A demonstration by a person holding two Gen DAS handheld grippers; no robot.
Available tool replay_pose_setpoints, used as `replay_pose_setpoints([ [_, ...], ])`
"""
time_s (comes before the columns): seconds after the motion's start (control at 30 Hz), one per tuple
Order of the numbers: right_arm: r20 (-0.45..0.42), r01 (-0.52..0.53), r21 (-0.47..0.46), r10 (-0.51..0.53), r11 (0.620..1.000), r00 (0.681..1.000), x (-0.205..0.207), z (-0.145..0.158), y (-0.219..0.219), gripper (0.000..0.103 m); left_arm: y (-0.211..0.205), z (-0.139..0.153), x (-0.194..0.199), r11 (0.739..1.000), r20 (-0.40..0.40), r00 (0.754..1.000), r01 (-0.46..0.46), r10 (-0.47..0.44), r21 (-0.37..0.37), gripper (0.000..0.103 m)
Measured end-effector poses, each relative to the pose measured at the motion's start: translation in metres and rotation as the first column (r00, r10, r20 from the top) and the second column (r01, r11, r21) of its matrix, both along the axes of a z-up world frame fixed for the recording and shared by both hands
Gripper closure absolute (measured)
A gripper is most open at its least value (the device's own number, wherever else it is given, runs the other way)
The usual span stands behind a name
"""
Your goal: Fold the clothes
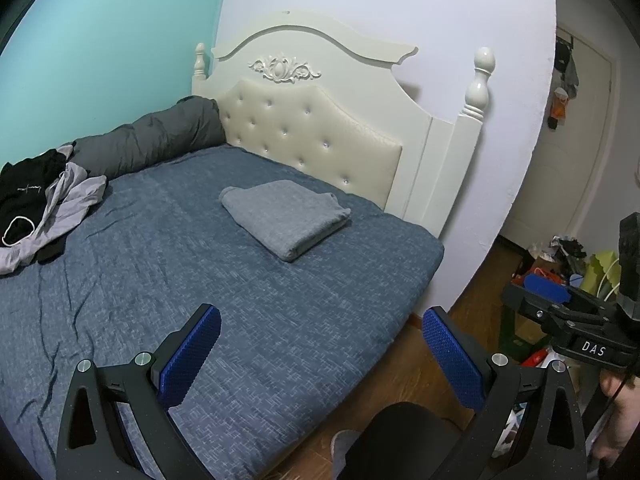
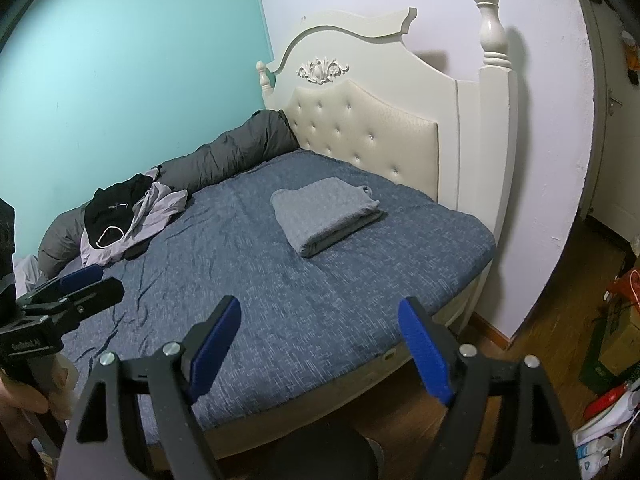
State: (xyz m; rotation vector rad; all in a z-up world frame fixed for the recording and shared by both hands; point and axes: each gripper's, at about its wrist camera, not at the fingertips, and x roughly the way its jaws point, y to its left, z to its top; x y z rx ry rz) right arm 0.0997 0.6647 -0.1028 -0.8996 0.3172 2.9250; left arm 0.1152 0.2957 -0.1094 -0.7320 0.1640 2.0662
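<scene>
A grey garment (image 1: 285, 216) lies folded in a neat rectangle on the blue bedsheet (image 1: 168, 300) near the headboard; it also shows in the right wrist view (image 2: 326, 214). A loose heap of black and lilac clothes (image 1: 38, 208) lies at the bed's left side by the wall, and shows in the right wrist view too (image 2: 128, 216). My left gripper (image 1: 320, 354) is open and empty above the bed's near edge. My right gripper (image 2: 320, 346) is open and empty, also over the near edge. Each gripper appears in the other's view: the right (image 1: 560, 304), the left (image 2: 76, 284).
A rolled grey duvet (image 1: 148, 140) lies along the turquoise wall. A cream tufted headboard (image 1: 312, 132) with posts stands at the back. Wooden floor (image 1: 472, 312) to the right holds boxes and clutter (image 2: 616, 344). A door (image 1: 576, 136) has items hung on it.
</scene>
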Motion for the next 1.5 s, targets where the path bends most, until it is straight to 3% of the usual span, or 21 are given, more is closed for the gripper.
replay_pose_setpoints([
  [1.5, 0.021, 0.005, -0.013, -0.005, 1.000, 1.000, -0.002, -0.008, 0.003, 0.021, 0.005, -0.012, -0.007, 0.999, 0.023, 0.999, -0.023, 0.023, -0.026, 0.000],
])
